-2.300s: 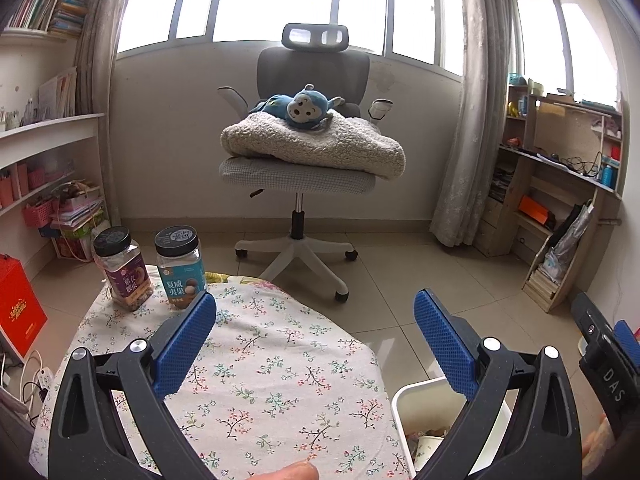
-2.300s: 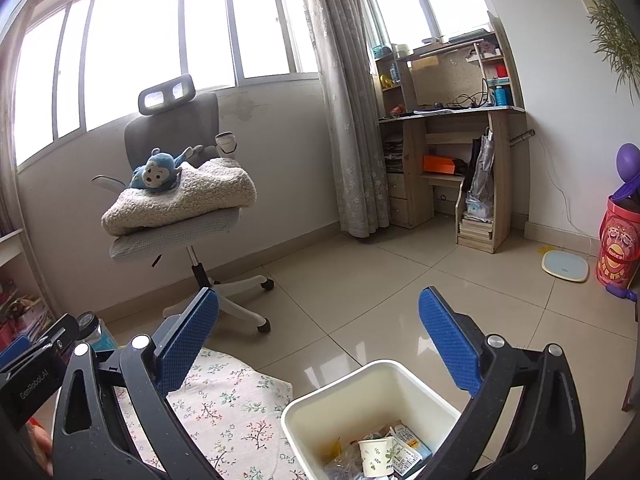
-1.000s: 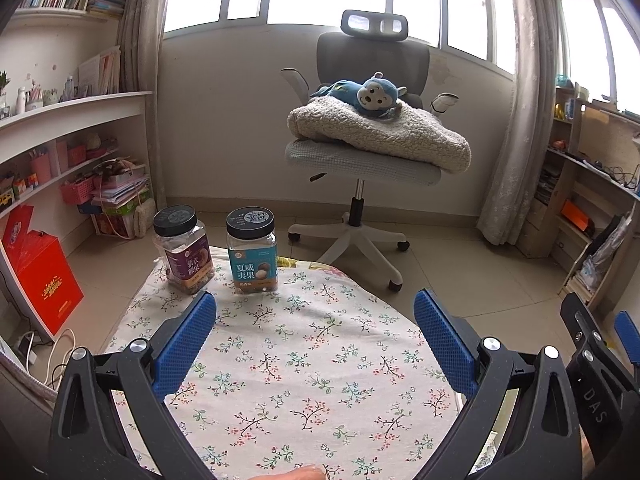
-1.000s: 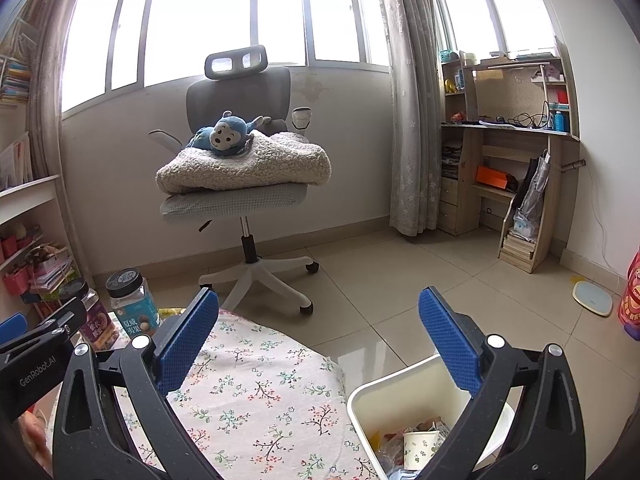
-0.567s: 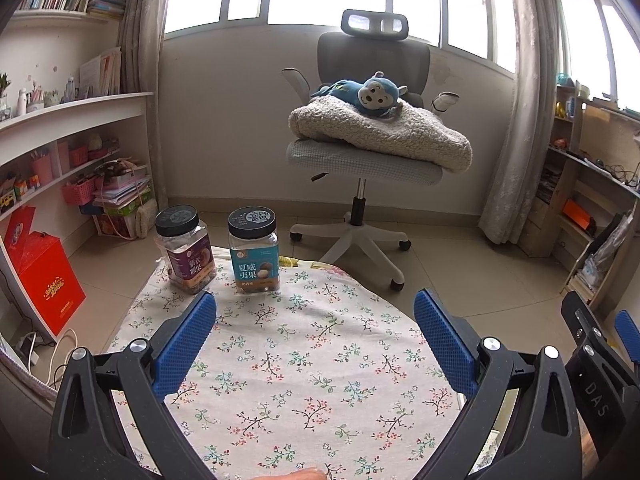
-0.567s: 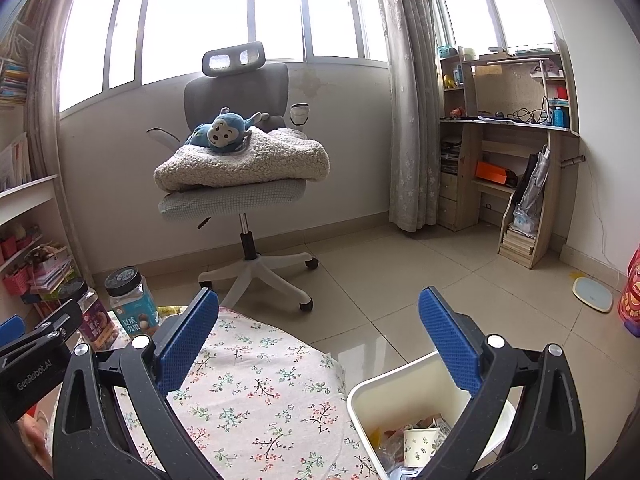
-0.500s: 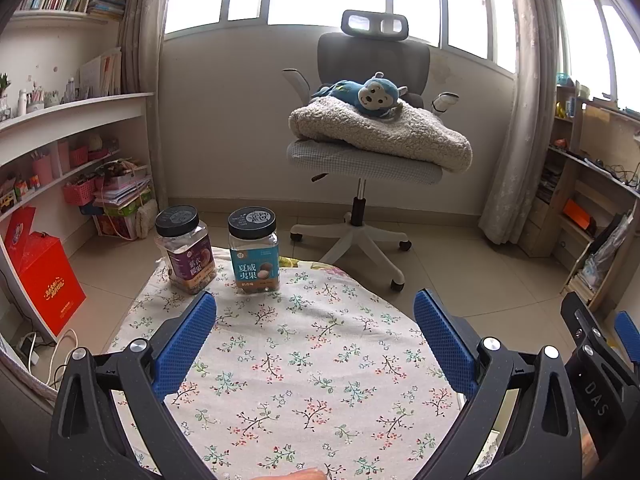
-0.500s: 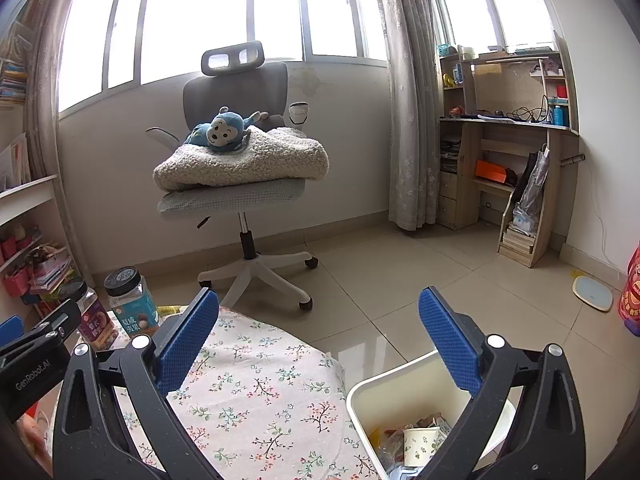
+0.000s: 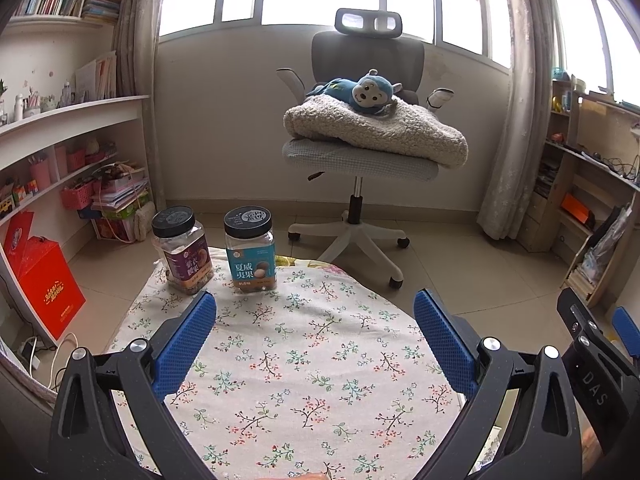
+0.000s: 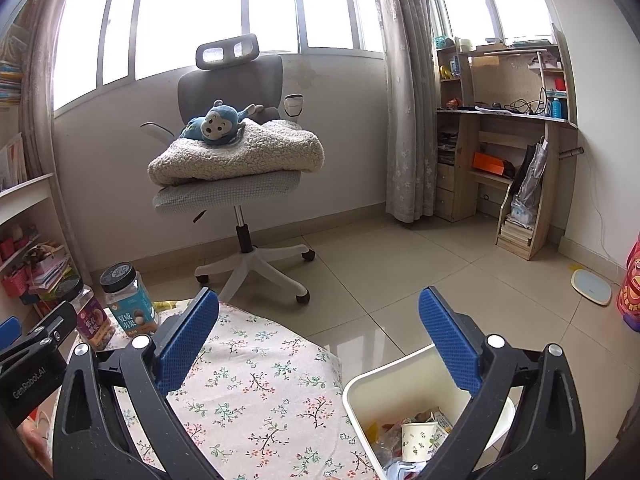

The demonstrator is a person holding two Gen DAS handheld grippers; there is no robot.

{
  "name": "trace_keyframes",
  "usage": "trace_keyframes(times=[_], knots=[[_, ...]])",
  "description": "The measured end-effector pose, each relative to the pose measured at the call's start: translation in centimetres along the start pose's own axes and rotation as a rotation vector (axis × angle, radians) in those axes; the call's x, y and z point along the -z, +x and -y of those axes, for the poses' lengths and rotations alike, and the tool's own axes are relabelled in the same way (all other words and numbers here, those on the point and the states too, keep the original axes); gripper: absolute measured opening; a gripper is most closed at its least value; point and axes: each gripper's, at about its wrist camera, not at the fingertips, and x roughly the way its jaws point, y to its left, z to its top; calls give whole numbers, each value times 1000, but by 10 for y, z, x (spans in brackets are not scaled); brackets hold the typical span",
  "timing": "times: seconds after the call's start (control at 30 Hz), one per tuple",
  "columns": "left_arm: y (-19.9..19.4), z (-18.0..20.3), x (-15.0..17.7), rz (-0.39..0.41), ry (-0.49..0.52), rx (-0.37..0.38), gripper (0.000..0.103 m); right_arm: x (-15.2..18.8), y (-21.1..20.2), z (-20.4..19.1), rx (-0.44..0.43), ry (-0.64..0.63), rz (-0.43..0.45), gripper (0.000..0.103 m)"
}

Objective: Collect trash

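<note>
Trash: paper cup (image 10: 418, 440) and wrappers, in white bin (image 10: 404, 376) beside floral-cloth table (image 9: 304, 360). Likely light, crushable; grip cup rim gently. Left gripper (image 9: 314, 326), right gripper (image 10: 318, 326): both wide, empty. 2 jars (image 9: 250, 250) untouched.

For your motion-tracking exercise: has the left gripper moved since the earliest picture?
Yes. Judged against the office chair, the left gripper has swung left: the chair and two jars sit further right in its view, and the bin has dropped out.

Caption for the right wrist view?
Open right gripper over floral tablecloth, white bin of trash beside it.
</note>
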Motion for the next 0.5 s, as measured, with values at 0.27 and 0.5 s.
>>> trace_keyframes(times=[0.27,0.5], knots=[[0,4,1,4,14,2,96,1,1,-3,3,-4,-7,96],[-2,10,4,29,48,8,94,2,3,-2,1,-2,-19,96]])
